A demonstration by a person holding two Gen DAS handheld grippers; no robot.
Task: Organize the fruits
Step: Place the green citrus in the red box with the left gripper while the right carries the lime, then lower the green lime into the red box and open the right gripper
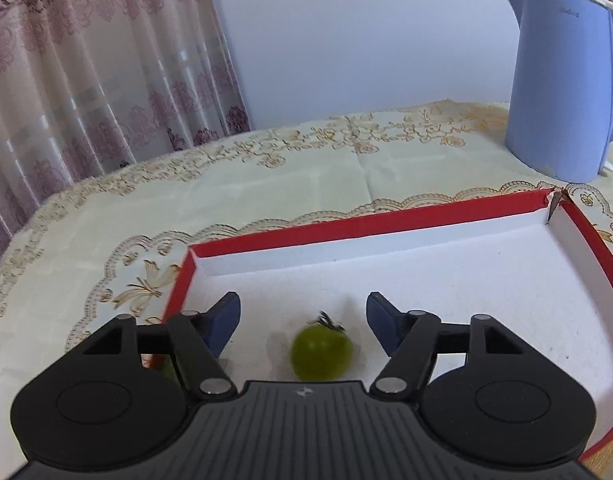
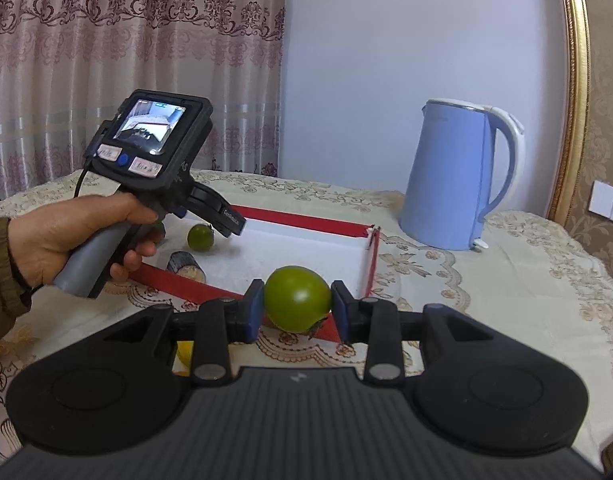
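A red box with a white inside (image 1: pixel 346 226) lies on the table. In the left wrist view a small green tomato (image 1: pixel 321 352) with a dark stem lies on the box floor, below and between the fingers of my open left gripper (image 1: pixel 302 312). It also shows in the right wrist view (image 2: pixel 200 237) under the left gripper (image 2: pixel 226 222). My right gripper (image 2: pixel 296 308) is shut on a larger green tomato (image 2: pixel 296 303) and holds it above the box's near edge (image 2: pixel 178 282). A dark cylindrical piece with a pale cut end (image 2: pixel 186 266) lies in the box by the near wall.
A blue electric kettle (image 1: pixel 562 84) (image 2: pixel 454 176) stands on the embroidered tablecloth (image 1: pixel 266 176) behind the box's right corner. A yellow object (image 2: pixel 184 354) shows partly under my right gripper. A curtain (image 1: pixel 86 60) hangs behind the table's left side.
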